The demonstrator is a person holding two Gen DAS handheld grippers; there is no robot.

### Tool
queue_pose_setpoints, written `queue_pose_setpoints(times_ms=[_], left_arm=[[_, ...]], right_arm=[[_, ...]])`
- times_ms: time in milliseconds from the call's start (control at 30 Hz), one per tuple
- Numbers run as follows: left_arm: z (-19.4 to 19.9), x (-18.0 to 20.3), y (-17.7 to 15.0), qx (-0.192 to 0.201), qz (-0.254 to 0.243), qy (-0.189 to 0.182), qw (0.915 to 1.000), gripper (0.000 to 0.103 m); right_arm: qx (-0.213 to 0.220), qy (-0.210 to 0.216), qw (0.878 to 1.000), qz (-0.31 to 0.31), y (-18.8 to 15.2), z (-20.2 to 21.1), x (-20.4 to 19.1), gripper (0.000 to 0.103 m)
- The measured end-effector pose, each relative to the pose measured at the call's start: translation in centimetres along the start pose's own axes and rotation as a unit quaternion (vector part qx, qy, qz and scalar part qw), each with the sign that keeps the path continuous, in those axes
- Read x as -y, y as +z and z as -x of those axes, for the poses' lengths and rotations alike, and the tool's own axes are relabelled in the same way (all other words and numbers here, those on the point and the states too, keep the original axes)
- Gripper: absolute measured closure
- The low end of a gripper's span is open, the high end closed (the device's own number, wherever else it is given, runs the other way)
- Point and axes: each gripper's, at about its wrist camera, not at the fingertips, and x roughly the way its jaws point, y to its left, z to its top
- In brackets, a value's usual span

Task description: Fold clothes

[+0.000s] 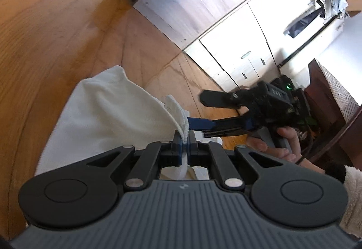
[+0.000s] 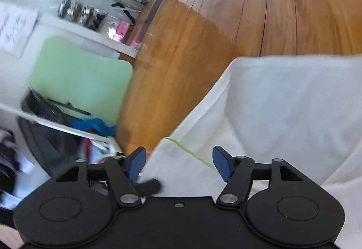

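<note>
A white garment (image 1: 108,113) lies on the wooden table (image 1: 45,34), its near edge lifted. My left gripper (image 1: 185,144) is shut on a bunched hem of the white garment, which hangs down between the jaws. My right gripper (image 1: 204,111) shows in the left wrist view, held in a hand just right of the left one; its jaws stand open, the lower blue pad (image 1: 200,124) touching the same hem. In the right wrist view my right gripper (image 2: 178,163) is open, with the garment (image 2: 282,101) spread between and beyond its blue pads (image 2: 220,161).
White cabinets (image 1: 237,45) and a wooden unit (image 1: 187,0) stand beyond the table's far edge. A dark wood piece of furniture (image 1: 328,95) is at the right. In the right wrist view, shelves with clutter (image 2: 79,15) and a green panel (image 2: 79,81) lie left of the table edge (image 2: 135,90).
</note>
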Motion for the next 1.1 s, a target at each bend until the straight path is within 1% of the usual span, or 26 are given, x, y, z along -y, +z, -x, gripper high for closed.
queue_pose_setpoints(times_ms=[67, 167, 200, 233, 267, 300, 400, 467, 500, 533, 600, 667, 700, 733, 767, 800, 867, 967, 1000, 1100], left_arm=[[-0.1, 0.3, -0.1, -0.007, -0.012, 0.001, 0.9999, 0.1], [0.0, 0.4, 0.0, -0.01, -0.012, -0.012, 0.9998, 0.1], [-0.1, 0.6, -0.1, -0.012, -0.016, -0.011, 0.9997, 0.1], [-0.2, 0.8, -0.1, -0.015, -0.021, -0.009, 0.9996, 0.1], [-0.4, 0.8, -0.2, -0.019, -0.021, -0.003, 0.9996, 0.1], [-0.7, 0.8, -0.3, -0.023, -0.019, 0.004, 0.9996, 0.099], [-1.1, 0.3, -0.3, -0.026, 0.0, 0.02, 0.9995, 0.096], [-1.1, 0.0, -0.1, -0.024, 0.007, 0.038, 0.999, 0.088], [-1.0, -0.1, 0.0, -0.024, 0.006, 0.051, 0.9984, 0.078], [-1.0, -0.3, 0.1, -0.024, 0.004, 0.064, 0.9977, 0.071], [-0.9, -0.7, 0.1, -0.03, 0.004, 0.091, 0.9954, 0.071], [-1.0, -1.0, 0.2, -0.038, 0.003, 0.12, 0.992, 0.071], [-0.9, -1.0, 0.3, -0.038, 0.001, 0.134, 0.9902, 0.071], [-0.8, -0.9, 0.6, -0.035, -0.001, 0.152, 0.9877, 0.069], [-0.7, -0.8, 0.9, -0.03, -0.002, 0.172, 0.9846, 0.069], [-0.4, -0.7, 1.3, -0.021, -0.002, 0.186, 0.9822, 0.068], [0.2, -0.5, 2.0, -0.002, -0.002, 0.214, 0.9769, 0.063], [0.1, 0.2, 2.7, 0.003, -0.019, 0.237, 0.9714, 0.062], [-0.3, 0.4, 3.0, 0.002, -0.025, 0.239, 0.9708, 0.062], [-2.8, 0.3, 4.2, -0.005, -0.029, 0.198, 0.9798, 0.062]], right_arm=[[-0.002, -0.005, 1.0, -0.014, -0.6, -0.8, 0.0, 0.03], [0.003, 0.0, 0.998, -0.062, -1.5, -1.8, 0.9, 0.03], [0.012, 0.007, 0.996, -0.084, -2.0, -2.0, 1.3, 0.034], [0.02, 0.01, 0.996, -0.089, -2.5, -2.0, 1.4, 0.058], [0.028, 0.012, 0.995, -0.092, -2.9, -1.9, 1.5, 0.076], [0.037, 0.015, 0.995, -0.094, -3.4, -1.8, 1.5, 0.087], [0.082, -0.055, 0.994, -0.042, -3.3, -0.3, 0.4, 0.09], [0.113, -0.105, 0.988, -0.005, -3.1, 0.7, -0.4, 0.09], [0.128, -0.129, 0.983, 0.013, -3.0, 1.2, -0.8, 0.09], [0.143, -0.154, 0.977, 0.032, -3.0, 1.7, -1.2, 0.09], [0.173, -0.202, 0.962, 0.069, -2.8, 2.8, -2.0, 0.09], [0.202, -0.25, 0.941, 0.106, -2.7, 3.8, -2.8, 0.09], [0.216, -0.273, 0.929, 0.124, -2.6, 4.3, -3.2, 0.09], [0.229, -0.296, 0.916, 0.142, -2.5, 4.8, -3.6, 0.09], [0.229, -0.296, 0.916, 0.144, -3.1, 4.7, -3.5, 0.09], [0.226, -0.291, 0.919, 0.143, -3.8, 4.5, -3.4, 0.09], [0.219, -0.281, 0.924, 0.14, -5.2, 4.0, -3.1, 0.09], [0.209, -0.265, 0.931, 0.136, -7.4, 3.3, -2.7, 0.09], [0.205, -0.26, 0.934, 0.135, -8.1, 3.1, -2.6, 0.09], [0.195, -0.244, 0.941, 0.131, -10.3, 2.4, -2.1, 0.09]])
